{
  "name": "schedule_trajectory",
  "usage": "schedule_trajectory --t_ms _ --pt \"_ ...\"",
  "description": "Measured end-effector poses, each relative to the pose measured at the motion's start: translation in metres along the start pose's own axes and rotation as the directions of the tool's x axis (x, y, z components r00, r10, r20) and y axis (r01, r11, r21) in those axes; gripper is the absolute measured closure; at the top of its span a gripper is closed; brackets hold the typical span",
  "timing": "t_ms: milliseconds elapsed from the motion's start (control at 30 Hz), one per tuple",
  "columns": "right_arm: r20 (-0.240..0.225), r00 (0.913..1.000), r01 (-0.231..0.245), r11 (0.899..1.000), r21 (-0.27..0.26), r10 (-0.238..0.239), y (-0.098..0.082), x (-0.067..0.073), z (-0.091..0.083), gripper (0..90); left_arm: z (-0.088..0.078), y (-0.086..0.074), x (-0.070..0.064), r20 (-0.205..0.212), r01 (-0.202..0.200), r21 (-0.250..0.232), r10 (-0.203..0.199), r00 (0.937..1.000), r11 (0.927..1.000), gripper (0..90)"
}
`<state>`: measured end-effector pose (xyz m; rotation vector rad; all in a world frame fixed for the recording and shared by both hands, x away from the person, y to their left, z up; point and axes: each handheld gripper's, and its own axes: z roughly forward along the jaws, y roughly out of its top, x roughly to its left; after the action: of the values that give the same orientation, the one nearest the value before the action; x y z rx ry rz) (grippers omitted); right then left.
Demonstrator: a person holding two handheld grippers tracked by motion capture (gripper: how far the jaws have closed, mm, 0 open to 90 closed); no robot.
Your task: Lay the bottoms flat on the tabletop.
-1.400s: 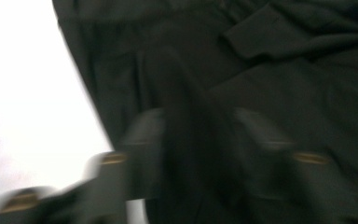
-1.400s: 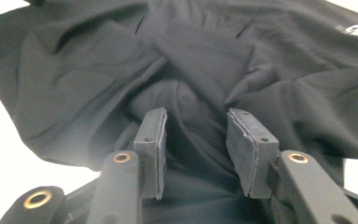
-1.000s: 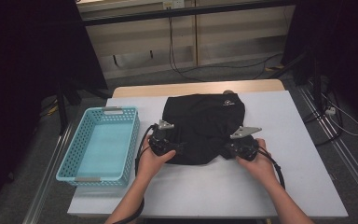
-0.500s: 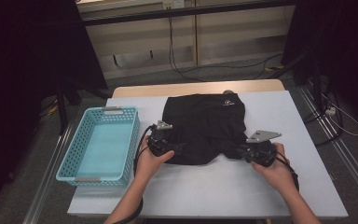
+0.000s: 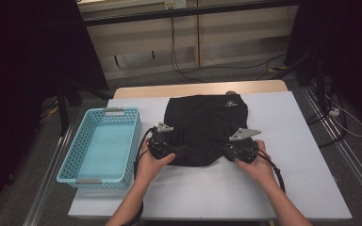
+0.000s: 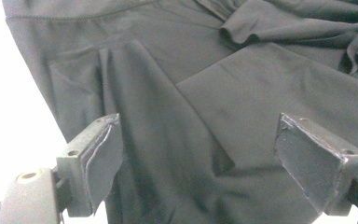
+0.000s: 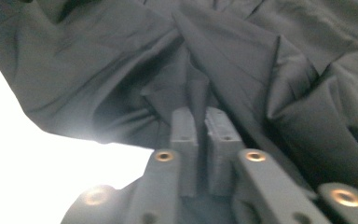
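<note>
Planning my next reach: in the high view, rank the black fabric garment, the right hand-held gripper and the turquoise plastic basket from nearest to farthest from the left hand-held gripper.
1. Black fabric garment: directly under the left hand-held gripper, at its near left edge.
2. Right hand-held gripper: across the garment, to the right.
3. Turquoise plastic basket: on the left; close to call against the second.

A lab or test room set up for recording. A plain white worktop (image 5: 311,188) stands on a grey floor (image 5: 37,197), flanked by dark curtains (image 5: 23,56). Loose cables (image 5: 207,75) trail along a bare panelled wall (image 5: 226,37) behind, and metal rails (image 5: 353,155) run along the floor beside the worktop.
</note>
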<state>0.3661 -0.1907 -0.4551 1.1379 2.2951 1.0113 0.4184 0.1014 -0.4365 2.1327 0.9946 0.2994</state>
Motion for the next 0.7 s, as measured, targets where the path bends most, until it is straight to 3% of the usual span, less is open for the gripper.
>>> schedule_trajectory --t_ms 100,300,467,567,633,700 --pt "-0.011 0.9998 -0.017 1.000 0.013 0.017 -0.002 -0.004 -0.008 86.0 -0.001 0.000 0.001 -0.006 0.005 -0.005 -0.005 1.0000 1.0000 15.8" --pt "-0.001 0.9990 -0.044 0.999 -0.023 0.044 -0.019 -0.014 -0.042 86.8 -0.004 0.004 0.000 -0.003 -0.003 -0.015 0.003 1.0000 0.9999 15.8" --pt "0.012 0.9991 -0.040 0.999 0.011 0.040 -0.034 -0.019 -0.065 86.7 -0.003 0.006 -0.002 0.006 0.000 -0.019 0.000 1.0000 0.9998 15.8" --pt "0.042 0.9988 -0.026 0.999 0.042 0.024 -0.043 -0.021 -0.073 85.7 -0.002 0.007 -0.003 0.009 -0.001 -0.024 0.001 1.0000 0.9997 15.8" --pt "0.048 0.9981 -0.041 0.998 0.050 0.038 -0.045 -0.024 -0.077 80.6 -0.001 0.008 -0.003 0.012 -0.001 -0.021 0.001 0.9999 0.9998 15.8" --pt "0.054 0.9972 -0.053 0.998 0.025 0.052 -0.044 -0.025 -0.080 70.3 0.000 0.009 -0.004 0.014 0.000 -0.025 0.001 0.9999 0.9997 15.8"
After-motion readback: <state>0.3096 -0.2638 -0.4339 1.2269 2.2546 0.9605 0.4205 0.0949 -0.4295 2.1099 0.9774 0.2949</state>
